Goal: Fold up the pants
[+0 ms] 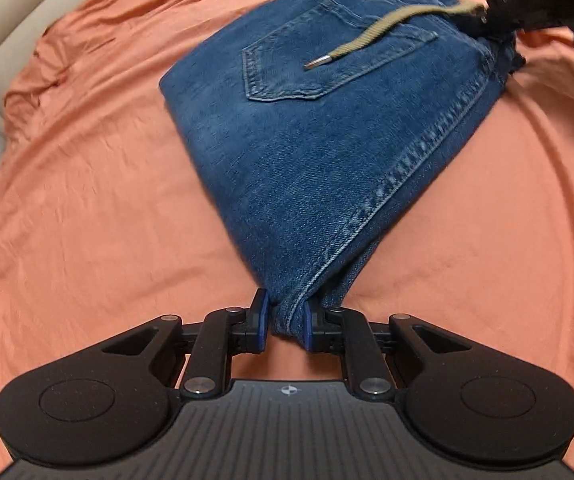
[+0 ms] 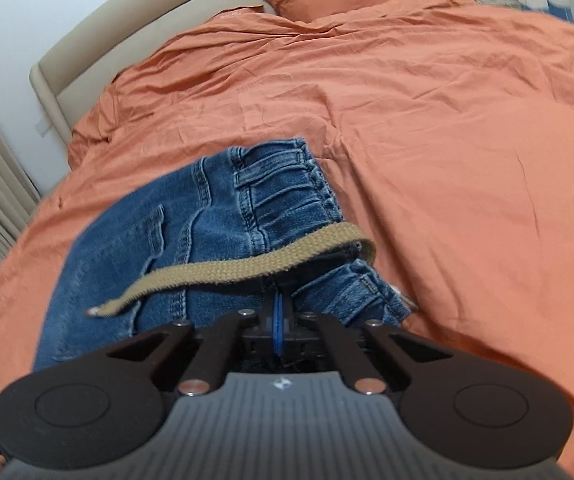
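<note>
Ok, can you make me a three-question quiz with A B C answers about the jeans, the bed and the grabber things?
1. Where do the jeans lie?
A on the floor
B on the bed
C on a chair

2. What colour is the bed sheet?
A orange
B green
C white

3. What is the left gripper doing?
A hanging open over the sheet
B gripping a pillow
C shut on the jeans

Answers: 1 B, orange bedding surrounds the denim; 2 A, the whole cover is orange; 3 C, denim is pinched between its blue pads.
</note>
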A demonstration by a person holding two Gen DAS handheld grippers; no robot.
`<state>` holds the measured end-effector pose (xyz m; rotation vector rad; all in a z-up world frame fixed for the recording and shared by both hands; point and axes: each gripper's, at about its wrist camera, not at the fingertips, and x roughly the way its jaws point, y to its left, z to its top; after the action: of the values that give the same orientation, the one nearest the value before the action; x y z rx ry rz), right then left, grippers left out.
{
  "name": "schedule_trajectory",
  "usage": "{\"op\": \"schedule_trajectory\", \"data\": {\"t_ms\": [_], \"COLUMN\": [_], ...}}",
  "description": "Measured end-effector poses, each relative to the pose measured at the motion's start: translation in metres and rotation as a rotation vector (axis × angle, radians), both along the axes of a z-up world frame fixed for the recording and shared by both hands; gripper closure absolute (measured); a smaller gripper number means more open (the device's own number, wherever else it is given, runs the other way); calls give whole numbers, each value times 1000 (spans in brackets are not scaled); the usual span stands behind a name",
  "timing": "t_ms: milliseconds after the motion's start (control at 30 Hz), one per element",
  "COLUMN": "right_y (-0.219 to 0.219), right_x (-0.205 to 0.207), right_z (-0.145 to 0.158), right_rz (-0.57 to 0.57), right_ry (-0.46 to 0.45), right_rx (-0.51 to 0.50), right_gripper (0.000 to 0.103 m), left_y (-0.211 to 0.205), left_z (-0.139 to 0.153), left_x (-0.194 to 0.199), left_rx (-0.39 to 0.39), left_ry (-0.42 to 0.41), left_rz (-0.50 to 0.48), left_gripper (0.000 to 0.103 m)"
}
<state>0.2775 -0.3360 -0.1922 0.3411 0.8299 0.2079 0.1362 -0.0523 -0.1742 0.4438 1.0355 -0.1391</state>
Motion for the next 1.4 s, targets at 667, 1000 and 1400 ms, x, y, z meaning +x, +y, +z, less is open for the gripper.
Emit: {"op": "schedule_trajectory", "data": {"t_ms": [667,1000,1400], "right_y": [0,-10,-21], "right_x": [-36,-5,66], "right_z": [56,70,45], "right_rz": [30,100,140], "right_ry": [-79,-8,173], "right_rx": [-78,-159,-114], "right_gripper": [53,39,26], "left_y": [78,84,114], "left_z": [72,68,22], "left_x": [-1,63,101], "left_rx": [-541,-633,-755], "left_ry": [-218,-234,-158], "left_rz": [324,430,513], "left_gripper": [51,42,32]}}
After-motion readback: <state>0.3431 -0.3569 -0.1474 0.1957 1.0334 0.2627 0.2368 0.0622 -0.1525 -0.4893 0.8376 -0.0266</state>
